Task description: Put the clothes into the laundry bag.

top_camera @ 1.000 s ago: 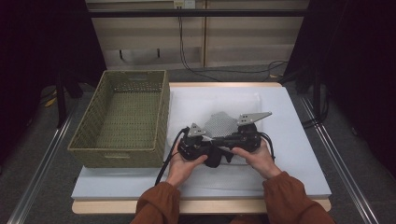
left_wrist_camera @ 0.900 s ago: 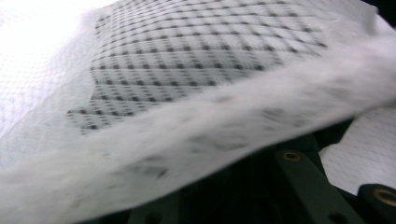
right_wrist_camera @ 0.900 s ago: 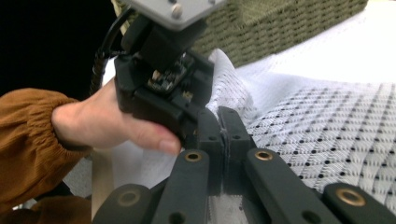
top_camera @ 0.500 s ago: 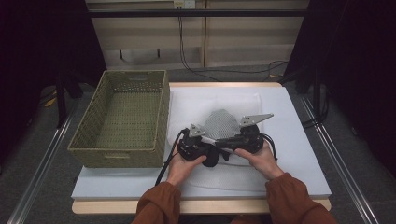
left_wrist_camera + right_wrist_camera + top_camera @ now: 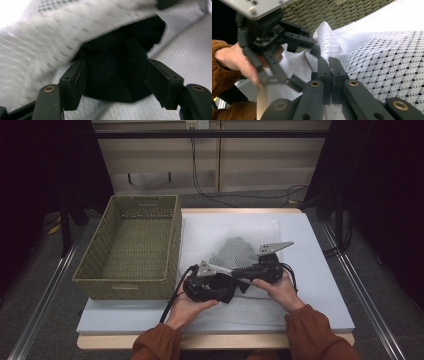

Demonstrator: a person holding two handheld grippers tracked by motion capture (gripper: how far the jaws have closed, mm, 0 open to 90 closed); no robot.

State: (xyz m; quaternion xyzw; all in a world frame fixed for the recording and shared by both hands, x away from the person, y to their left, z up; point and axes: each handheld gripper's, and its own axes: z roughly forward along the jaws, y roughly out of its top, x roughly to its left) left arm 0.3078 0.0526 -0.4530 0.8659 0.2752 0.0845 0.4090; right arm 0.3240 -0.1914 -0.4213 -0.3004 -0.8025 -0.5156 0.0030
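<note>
1. Between the spread jaws of the left gripper (image 5: pixel 115 82), which have just been opening, lies dark cloth (image 5: pixel 117 72), released.
2. Beside it, the right gripper (image 5: pixel 329 65) stays clamped on the white dotted cloth (image 5: pixel 387 62), so folding can go on near the basket (image 5: pixel 135 245).

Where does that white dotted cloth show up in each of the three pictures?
High view: the white dotted cloth lies mid-table, just beyond both hands.
Left gripper view: across the top and left.
Right gripper view: right half.
Shared landmark: the cloth itself, pinched between the right gripper fingers.
</note>
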